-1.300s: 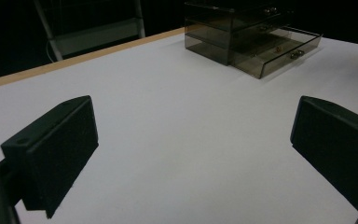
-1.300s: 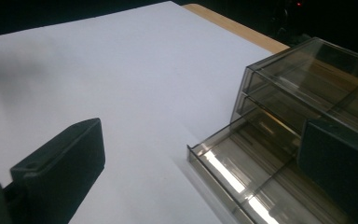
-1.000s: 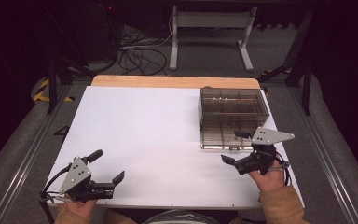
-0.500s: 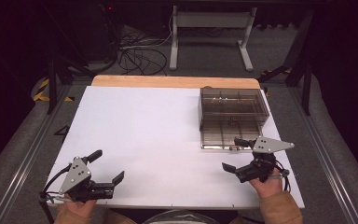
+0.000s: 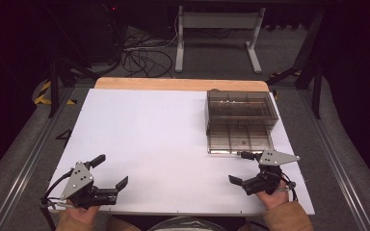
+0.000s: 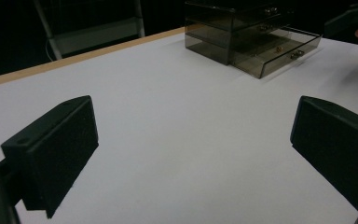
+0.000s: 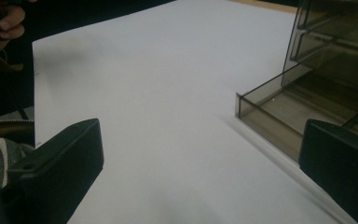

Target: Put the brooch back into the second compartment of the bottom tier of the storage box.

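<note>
A smoked clear drawer box [image 5: 241, 105] stands at the table's back right, with its bottom drawer [image 5: 240, 137] pulled out toward me. My right gripper [image 5: 239, 167] hovers just in front of that drawer, open and holding nothing. In the right gripper view the drawer's front corner [image 7: 261, 109] lies ahead of the right gripper [image 7: 200, 172], beside its right-hand jaw. My left gripper [image 5: 111, 171] rests near the front left edge, open and empty. From the left gripper view, the left gripper [image 6: 193, 154] faces bare white table, with the box [image 6: 233, 23] and open drawer [image 6: 279, 49] far off.
The white table top [image 5: 154, 139] ends in a wooden strip [image 5: 178, 84] at the back. Beyond it on the floor are cables [image 5: 139, 55] and a metal stand [image 5: 217, 29]. Metal rails [image 5: 24, 163] run along both sides.
My right gripper has drawn back from the open drawer toward the near edge of the table. The left gripper has stayed where it was.
</note>
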Tool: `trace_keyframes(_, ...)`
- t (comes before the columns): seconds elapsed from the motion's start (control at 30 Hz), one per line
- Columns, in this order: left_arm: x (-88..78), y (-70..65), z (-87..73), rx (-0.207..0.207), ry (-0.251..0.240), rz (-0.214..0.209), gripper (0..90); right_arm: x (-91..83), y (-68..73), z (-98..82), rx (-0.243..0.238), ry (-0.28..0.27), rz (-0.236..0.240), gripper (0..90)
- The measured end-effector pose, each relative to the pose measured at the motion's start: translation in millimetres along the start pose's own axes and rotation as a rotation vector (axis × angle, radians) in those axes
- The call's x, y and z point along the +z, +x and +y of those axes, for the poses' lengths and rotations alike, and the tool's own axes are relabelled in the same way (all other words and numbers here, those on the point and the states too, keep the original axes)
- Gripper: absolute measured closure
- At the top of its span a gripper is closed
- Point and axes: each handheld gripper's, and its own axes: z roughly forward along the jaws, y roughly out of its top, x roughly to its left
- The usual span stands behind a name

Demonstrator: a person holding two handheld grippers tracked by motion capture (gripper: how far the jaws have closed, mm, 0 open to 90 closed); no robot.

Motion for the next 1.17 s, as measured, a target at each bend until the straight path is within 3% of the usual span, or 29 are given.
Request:
trace_keyframes(0.13,0.8,0.5,-0.1,0.008,0.003,-0.001,1.6,3.6,3.4,-5.4,-0.015,0.030,-0.003,0.3)
trace_keyframes(0.37,3.2,2.2,-0.6,0.007,0.007,-0.005,1.6,9.8,5.8,-14.5,0.008,0.038,-0.002,0.3)
trace_keyframes(0.6,3.1,1.9,-1.1,0.017,0.011,-0.003,1.6,20.1,5.5,-12.2,-0.031,0.059,-0.010,0.3)
trace_keyframes(1.0,5.0,1.6,-2.8,0.038,0.015,0.010,1.7,15.1,5.5,-9.9,-0.046,0.028,-0.024,0.1)
trace_keyframes(1.17,5.8,2.5,-3.6,0.017,0.006,0.002,2.1,14.4,5.0,-9.8,-0.046,0.027,-0.025,0.1)
